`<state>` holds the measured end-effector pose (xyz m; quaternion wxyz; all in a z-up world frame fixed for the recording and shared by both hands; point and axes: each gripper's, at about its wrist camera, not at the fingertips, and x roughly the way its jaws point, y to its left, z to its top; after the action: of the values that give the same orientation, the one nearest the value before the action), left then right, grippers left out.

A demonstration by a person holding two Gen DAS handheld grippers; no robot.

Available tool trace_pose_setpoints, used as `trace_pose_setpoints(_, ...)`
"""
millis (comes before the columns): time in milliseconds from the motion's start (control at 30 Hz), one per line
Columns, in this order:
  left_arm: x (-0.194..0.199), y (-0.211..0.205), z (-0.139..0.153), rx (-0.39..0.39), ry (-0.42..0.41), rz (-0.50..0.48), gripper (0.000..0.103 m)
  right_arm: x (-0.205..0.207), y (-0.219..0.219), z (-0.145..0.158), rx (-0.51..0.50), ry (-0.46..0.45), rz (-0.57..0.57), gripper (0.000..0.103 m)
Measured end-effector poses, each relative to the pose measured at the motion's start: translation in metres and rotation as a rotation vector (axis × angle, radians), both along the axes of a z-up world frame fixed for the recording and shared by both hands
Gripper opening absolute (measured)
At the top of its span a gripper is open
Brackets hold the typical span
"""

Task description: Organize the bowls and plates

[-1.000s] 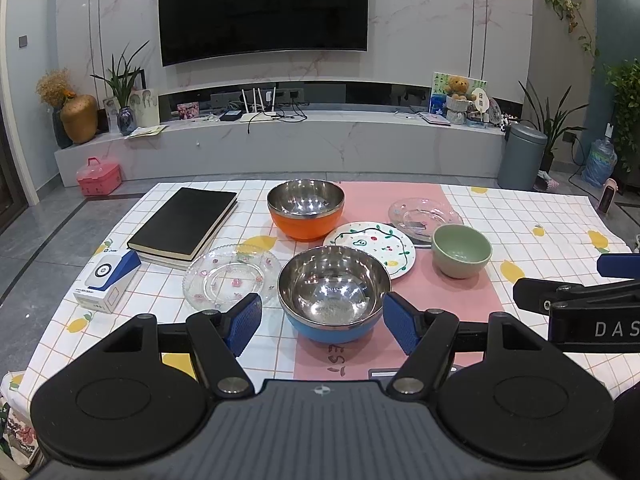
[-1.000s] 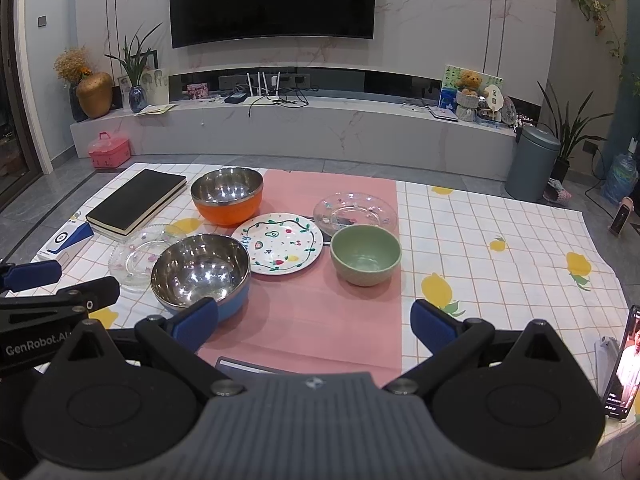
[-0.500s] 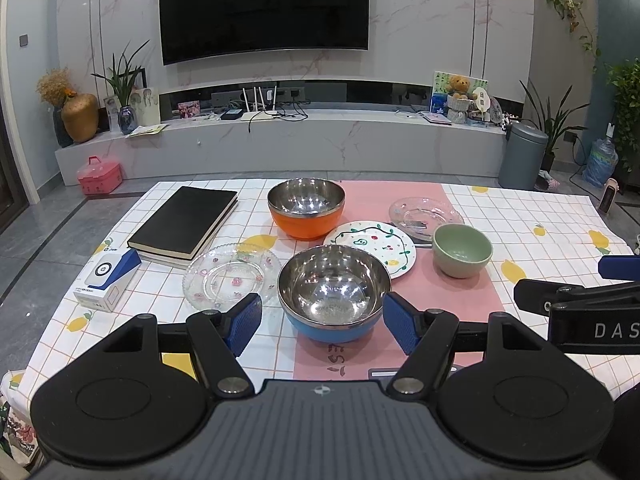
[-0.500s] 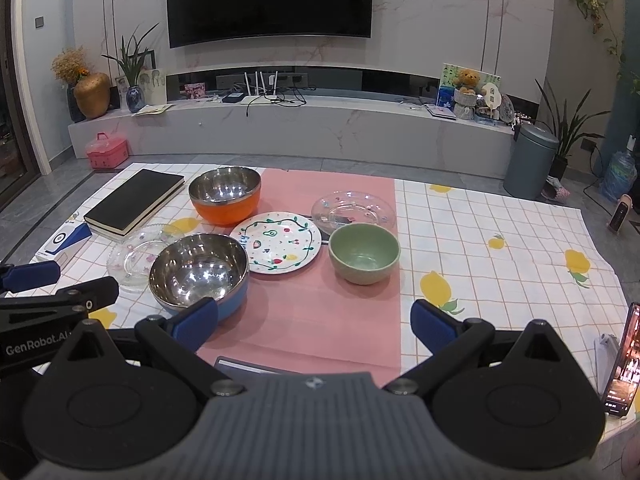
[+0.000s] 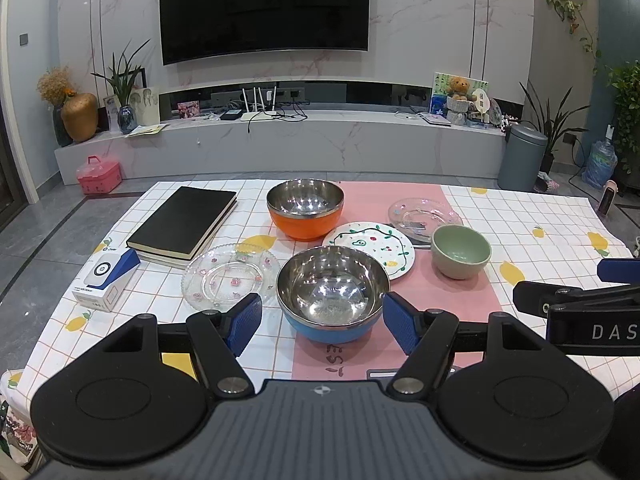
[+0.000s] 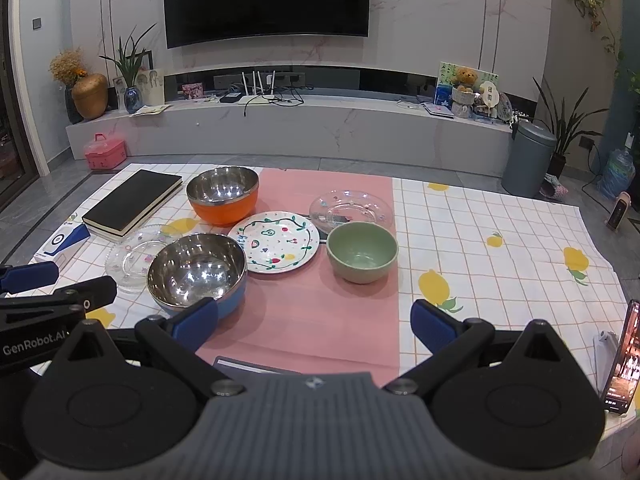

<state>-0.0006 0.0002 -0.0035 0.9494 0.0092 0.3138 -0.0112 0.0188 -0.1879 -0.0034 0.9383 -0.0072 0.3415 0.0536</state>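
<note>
A blue steel bowl stands near the table's front. Behind it are an orange steel bowl, a white painted plate, a green bowl and two clear glass plates, one at the left and one at the back right. My left gripper is open, its blue pads either side of the blue bowl, just short of it. My right gripper is open and empty over the pink mat, in front of the green bowl.
A black book and a small white-and-blue box lie at the table's left. A phone stands at the right edge. The checked cloth at the right carries nothing. Beyond the table are a TV bench and a bin.
The right wrist view has shifted slightly closer to the dishes. The left gripper and all dishes have stayed where they were.
</note>
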Motion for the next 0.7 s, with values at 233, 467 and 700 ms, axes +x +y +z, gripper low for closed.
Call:
trace_pose_setpoints(233,0.0003,-0.0006,-0.0002,0.001,0.000,0.005,0.082,0.0004,0.0008,0.0000,-0.001,0.001,0.006,0.100)
trace_pose_setpoints(467,0.0003,0.0001,0.0000,-0.001,0.000,0.008,0.082,0.0015,0.0024,0.0007,-0.004,0.000,0.011,0.100)
trace_pose_setpoints(700,0.0004,0.0001,0.0002,-0.001,0.000,0.008,0.082,0.0014,0.0031,0.0007,-0.005,-0.002,0.014,0.100)
